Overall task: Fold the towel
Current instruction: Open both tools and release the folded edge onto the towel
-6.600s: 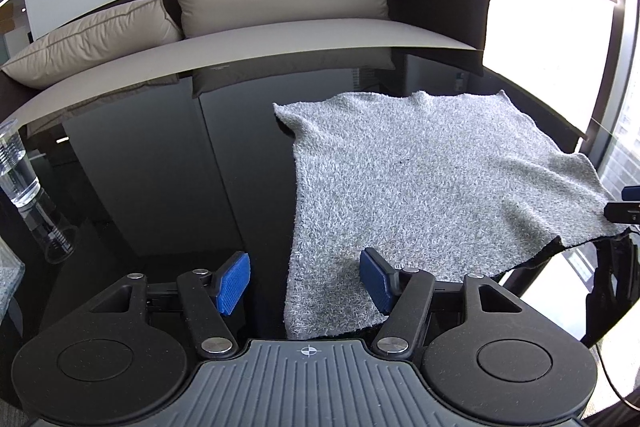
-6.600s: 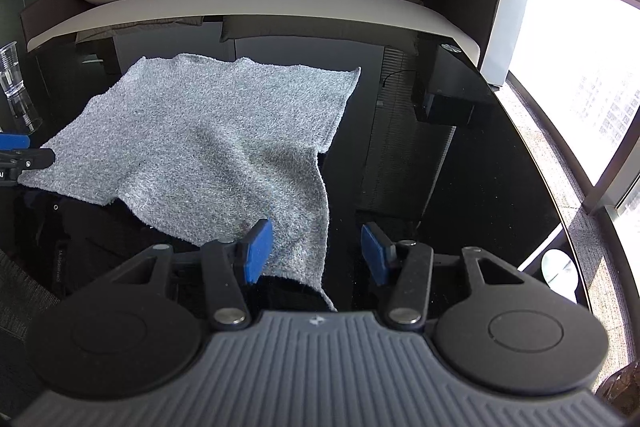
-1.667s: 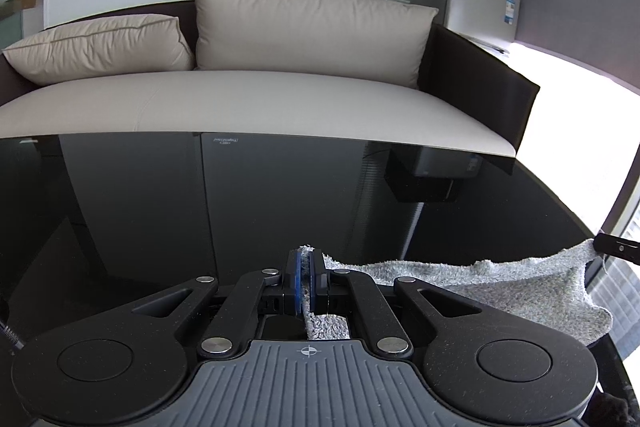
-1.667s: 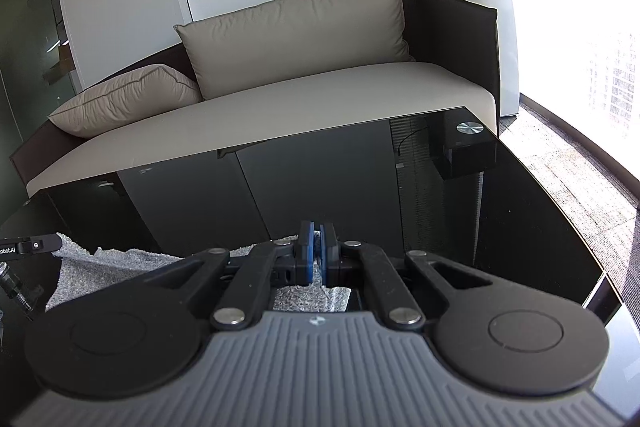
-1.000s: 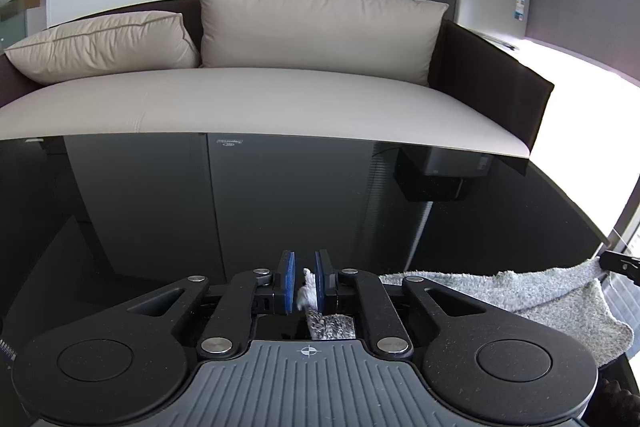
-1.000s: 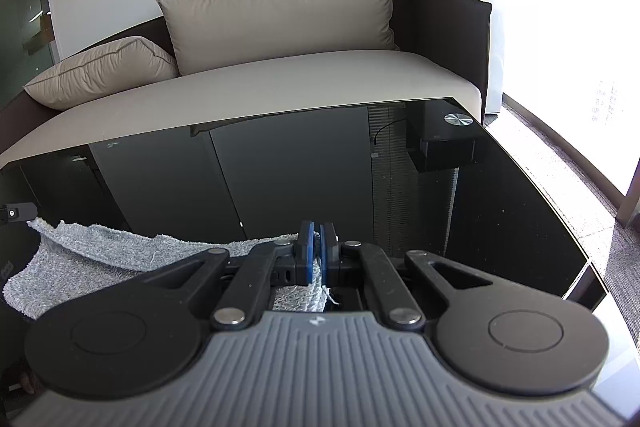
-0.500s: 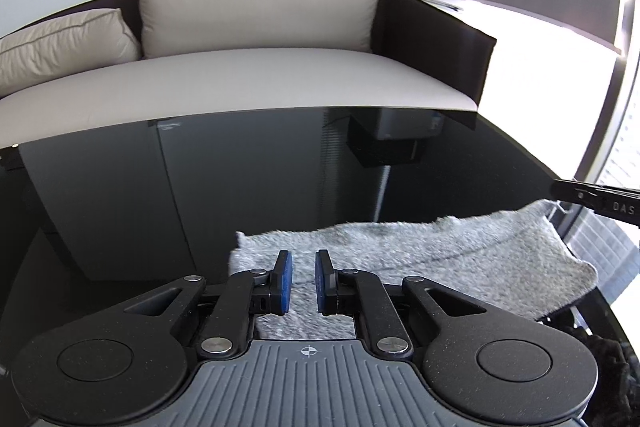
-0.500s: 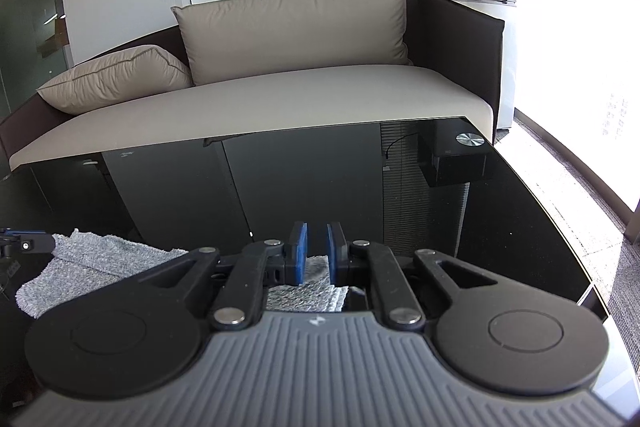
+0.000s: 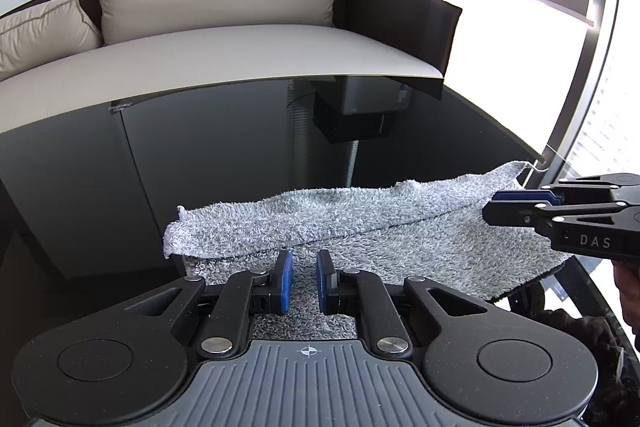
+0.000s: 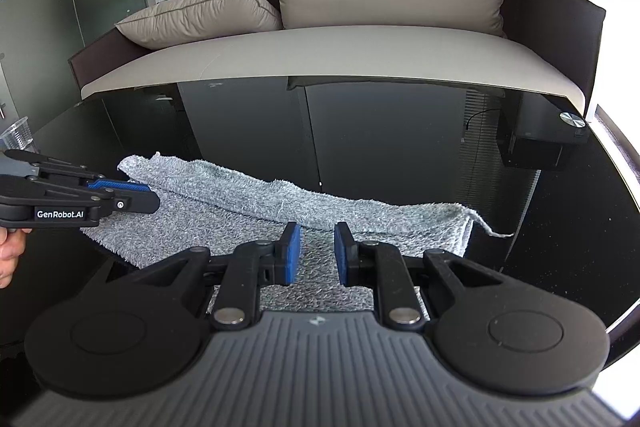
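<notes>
Both grippers hovering parted over a half-folded towel on a black glass table.

The grey towel (image 9: pixel 360 227) is lying doubled on the table (image 9: pixel 240 155), its upper layer reaching only partway across the lower and ending in a wavy, slightly rolled edge. The left gripper (image 9: pixel 304 281) is sitting just above the near layer with its blue pads apart, gripping nothing; the right gripper (image 10: pixel 316 253) is doing likewise at the other end, jaws parted and empty. A loose thread is trailing off the far corner. The risk from here, by the look of it: the layers are lying unevenly, so a second fold may be locking in a crooked edge, and a pinch catching only one layer could be dragging the stack across the slick glass.
</notes>
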Tool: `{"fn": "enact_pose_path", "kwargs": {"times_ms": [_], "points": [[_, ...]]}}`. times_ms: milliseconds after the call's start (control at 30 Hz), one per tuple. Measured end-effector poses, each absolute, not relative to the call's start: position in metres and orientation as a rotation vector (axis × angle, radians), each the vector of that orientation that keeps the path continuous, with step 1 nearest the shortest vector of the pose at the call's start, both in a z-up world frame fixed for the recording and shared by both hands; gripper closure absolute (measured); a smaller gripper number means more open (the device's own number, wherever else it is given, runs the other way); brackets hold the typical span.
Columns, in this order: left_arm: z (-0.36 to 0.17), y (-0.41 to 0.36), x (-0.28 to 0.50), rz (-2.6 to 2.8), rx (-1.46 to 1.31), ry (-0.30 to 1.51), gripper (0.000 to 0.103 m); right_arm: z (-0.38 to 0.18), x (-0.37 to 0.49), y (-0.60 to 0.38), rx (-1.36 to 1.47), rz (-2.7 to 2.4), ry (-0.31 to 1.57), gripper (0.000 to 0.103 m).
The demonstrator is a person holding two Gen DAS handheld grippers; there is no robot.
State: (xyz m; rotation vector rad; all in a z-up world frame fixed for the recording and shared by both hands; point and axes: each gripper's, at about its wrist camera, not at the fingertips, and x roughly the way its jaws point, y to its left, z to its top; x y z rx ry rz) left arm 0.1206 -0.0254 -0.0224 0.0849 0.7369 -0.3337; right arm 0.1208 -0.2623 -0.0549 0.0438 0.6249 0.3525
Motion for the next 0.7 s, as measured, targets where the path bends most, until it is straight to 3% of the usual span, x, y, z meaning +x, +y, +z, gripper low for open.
{"fn": "enact_pose_path", "kwargs": {"times_ms": [700], "points": [[-0.021, -0.022, 0.126, -0.331, 0.063, 0.736, 0.092, -0.052, 0.144, -0.238, 0.047, 0.326, 0.617, 0.081]]}}
